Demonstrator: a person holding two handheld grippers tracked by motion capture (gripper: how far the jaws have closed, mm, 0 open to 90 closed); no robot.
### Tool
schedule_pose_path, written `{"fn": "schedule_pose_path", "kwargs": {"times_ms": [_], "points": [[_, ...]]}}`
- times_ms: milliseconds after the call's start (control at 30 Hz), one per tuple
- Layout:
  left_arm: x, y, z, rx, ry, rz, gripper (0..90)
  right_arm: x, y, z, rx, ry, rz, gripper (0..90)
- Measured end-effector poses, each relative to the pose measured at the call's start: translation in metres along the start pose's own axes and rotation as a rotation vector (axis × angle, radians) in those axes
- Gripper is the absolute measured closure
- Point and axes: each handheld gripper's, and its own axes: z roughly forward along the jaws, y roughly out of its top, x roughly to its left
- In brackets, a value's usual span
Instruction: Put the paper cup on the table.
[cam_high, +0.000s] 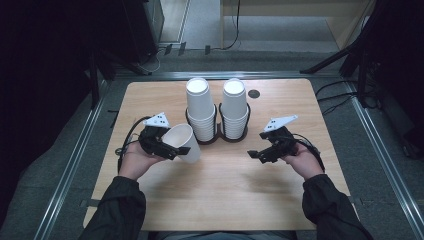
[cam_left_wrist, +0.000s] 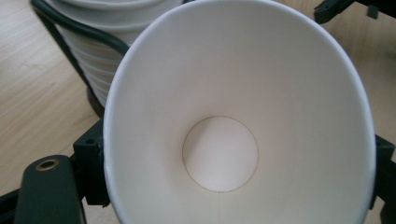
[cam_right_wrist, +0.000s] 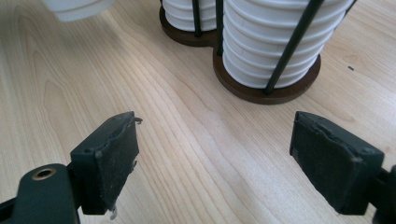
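Left gripper (cam_high: 172, 146) at near-left of the light wooden table (cam_high: 225, 200), jaws clamped on a single white paper cup (cam_high: 184, 143) tipped on its side, mouth facing the gripper's camera; empty inside. Right gripper (cam_high: 260, 152) at near-right, jaws spread wide, nothing between them, above bare wood. Farther back, mid-table, two tall stacks of white paper cups (cam_high: 201, 107) standing in a dark double-ring wire holder (cam_high: 220, 137) on a brown base.

white paper cup (cam_high: 183, 142), tilted, gripper-held
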Motion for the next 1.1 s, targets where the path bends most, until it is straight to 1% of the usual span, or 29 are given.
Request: {"fn": "schedule_pose_path", "kwargs": {"times_ms": [33, 100, 200, 267, 300, 433, 467, 533, 600, 667, 833, 933, 967, 1033, 1067, 1100], "points": [[0.002, 0.0, 0.0, 0.001, 0.001, -0.008, 14.5, 0.0, -0.001, -0.001, -0.002, -0.003, 0.0, 15.7], [0.005, 0.002, -0.003, 0.002, 0.017, -0.011, 14.4, -0.001, -0.003, -0.003, -0.002, -0.004, 0.005, 15.7], [0.01, 0.004, -0.007, -0.014, 0.022, -0.01, 14.4, 0.0, -0.005, -0.005, 0.001, -0.007, 0.017, 15.7], [0.015, 0.004, -0.009, -0.023, 0.029, -0.014, 14.4, 0.0, -0.007, -0.006, 0.004, -0.008, 0.019, 15.7], [0.018, 0.003, -0.01, -0.023, 0.032, -0.016, 14.4, 0.0, -0.009, -0.007, 0.007, -0.011, 0.013, 15.7], [0.03, 0.001, -0.012, -0.019, 0.059, -0.031, 14.4, 0.001, -0.012, -0.009, 0.012, -0.018, 0.018, 15.7], [0.032, 0.0, -0.012, -0.016, 0.064, -0.04, 14.4, 0.001, -0.014, -0.01, 0.009, -0.02, 0.022, 15.7], [0.037, 0.0, -0.012, -0.004, 0.084, -0.03, 14.4, 0.002, -0.015, -0.013, 0.001, -0.033, 0.017, 15.7], [0.045, -0.001, -0.01, -0.006, 0.083, -0.052, 14.5, 0.002, -0.017, -0.016, -0.019, -0.037, 0.021, 15.7], [0.049, -0.001, -0.009, -0.008, 0.096, -0.051, 14.4, 0.003, -0.019, -0.019, -0.025, -0.045, 0.021, 15.7], [0.061, -0.004, -0.008, -0.016, 0.118, -0.064, 14.4, 0.003, -0.025, -0.022, -0.017, -0.057, 0.034, 15.7], [0.067, -0.008, -0.008, -0.01, 0.13, -0.084, 14.5, 0.003, -0.027, -0.024, -0.012, -0.062, 0.045, 15.7], [0.069, -0.008, -0.008, -0.007, 0.132, -0.084, 14.5, 0.003, -0.028, -0.025, -0.012, -0.063, 0.043, 15.7], [0.073, -0.01, -0.009, -0.012, 0.137, -0.1, 14.5, 0.004, -0.03, -0.025, -0.004, -0.062, 0.051, 15.7], [0.075, -0.011, -0.009, -0.008, 0.141, -0.104, 14.4, 0.004, -0.032, -0.026, 0.004, -0.066, 0.052, 15.7], [0.077, -0.011, -0.009, -0.002, 0.151, -0.1, 14.4, 0.004, -0.032, -0.026, 0.004, -0.065, 0.052, 15.7]]}}
